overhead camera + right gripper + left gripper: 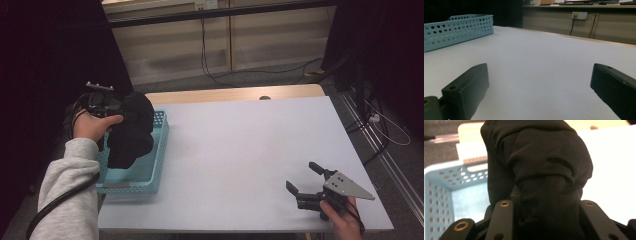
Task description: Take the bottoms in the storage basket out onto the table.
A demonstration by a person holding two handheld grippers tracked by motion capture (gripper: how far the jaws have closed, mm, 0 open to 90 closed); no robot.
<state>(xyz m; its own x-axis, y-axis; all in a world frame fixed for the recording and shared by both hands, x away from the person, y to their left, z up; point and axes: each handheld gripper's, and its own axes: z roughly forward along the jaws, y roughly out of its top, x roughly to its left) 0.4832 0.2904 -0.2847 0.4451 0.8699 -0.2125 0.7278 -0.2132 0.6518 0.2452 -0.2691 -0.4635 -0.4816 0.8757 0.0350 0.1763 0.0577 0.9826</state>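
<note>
The bunched black cloth garment (pixel 131 131) I hold is soft and matte, crumpled into a thick roll with deep folds, no print or trim that I can make out. It hangs off the table, gripped at its upper end, its lower part drooping over the near-left area of the light blue perforated plastic basket (pixel 159 150). In my left gripper view the black cloth (pixel 544 175) rises between the jaws as a rounded, folded lump. The basket is rectangular, open-topped, and sits upright at the left edge of the white table.
</note>
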